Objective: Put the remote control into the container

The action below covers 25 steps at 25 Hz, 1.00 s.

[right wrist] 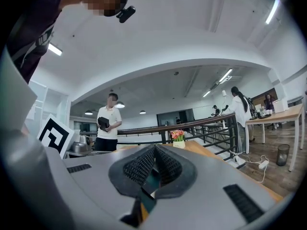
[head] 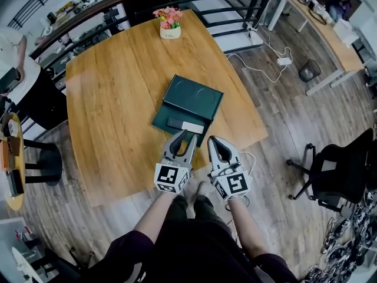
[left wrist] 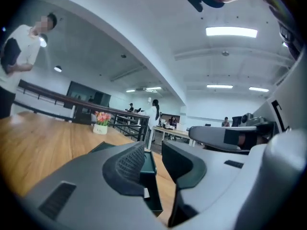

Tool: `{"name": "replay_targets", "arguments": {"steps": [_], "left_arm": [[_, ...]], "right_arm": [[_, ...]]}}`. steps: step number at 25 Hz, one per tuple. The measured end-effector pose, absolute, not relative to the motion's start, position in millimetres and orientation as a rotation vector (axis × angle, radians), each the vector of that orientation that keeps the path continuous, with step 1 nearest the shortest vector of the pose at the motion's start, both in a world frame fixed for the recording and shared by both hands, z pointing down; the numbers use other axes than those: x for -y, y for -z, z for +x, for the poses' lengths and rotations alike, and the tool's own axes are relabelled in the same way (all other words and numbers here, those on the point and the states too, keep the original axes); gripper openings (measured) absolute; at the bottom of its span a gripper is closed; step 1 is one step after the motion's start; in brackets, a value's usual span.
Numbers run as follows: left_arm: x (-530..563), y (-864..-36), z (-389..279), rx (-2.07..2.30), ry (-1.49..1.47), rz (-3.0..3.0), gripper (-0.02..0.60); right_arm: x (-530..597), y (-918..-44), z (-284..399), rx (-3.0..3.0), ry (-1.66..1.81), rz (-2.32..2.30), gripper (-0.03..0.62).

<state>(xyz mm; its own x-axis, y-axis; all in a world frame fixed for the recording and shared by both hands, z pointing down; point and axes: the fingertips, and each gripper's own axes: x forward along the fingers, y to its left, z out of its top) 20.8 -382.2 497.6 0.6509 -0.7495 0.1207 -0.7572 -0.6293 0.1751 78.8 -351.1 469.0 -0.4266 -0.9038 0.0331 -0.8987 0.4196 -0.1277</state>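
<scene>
One remote control [head: 184, 125], one container [head: 194, 99], one flower pot [head: 169, 23], one table [head: 106, 99] — two grippers: left gripper [head: 187, 137], right gripper [head: 211, 140].

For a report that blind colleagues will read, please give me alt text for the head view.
An open green container lies on a wooden table with a remote control inside. The left gripper, open, and the right gripper, shut, hover by its near side. A flower pot stands at the far edge.

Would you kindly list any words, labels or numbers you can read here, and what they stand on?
No text can be read.
Flower pot: dark print, too small to read.
Left cube and right cube: square marker patterns, no letters.
</scene>
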Motion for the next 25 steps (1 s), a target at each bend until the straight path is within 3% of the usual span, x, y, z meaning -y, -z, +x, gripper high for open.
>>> {"name": "replay_targets", "arguments": {"steps": [5, 13, 25], "left_arm": [[357.3, -463.6, 22.6, 1.206, -0.082, 2.831, 0.113], [334.2, -428.4, 7.5, 1.212, 0.008, 2.883, 0.014], [327.4, -419.9, 0.9, 1.229, 0.042, 2.872, 0.014]], "right_arm": [[337.1, -447.1, 74.0, -2.605, 0.153, -1.648, 0.018], [319.0, -428.0, 59.6, -2.608, 0.089, -1.63, 0.018], [312.8, -421.8, 50.5, -2.628, 0.041, -1.598, 0.018]]}}
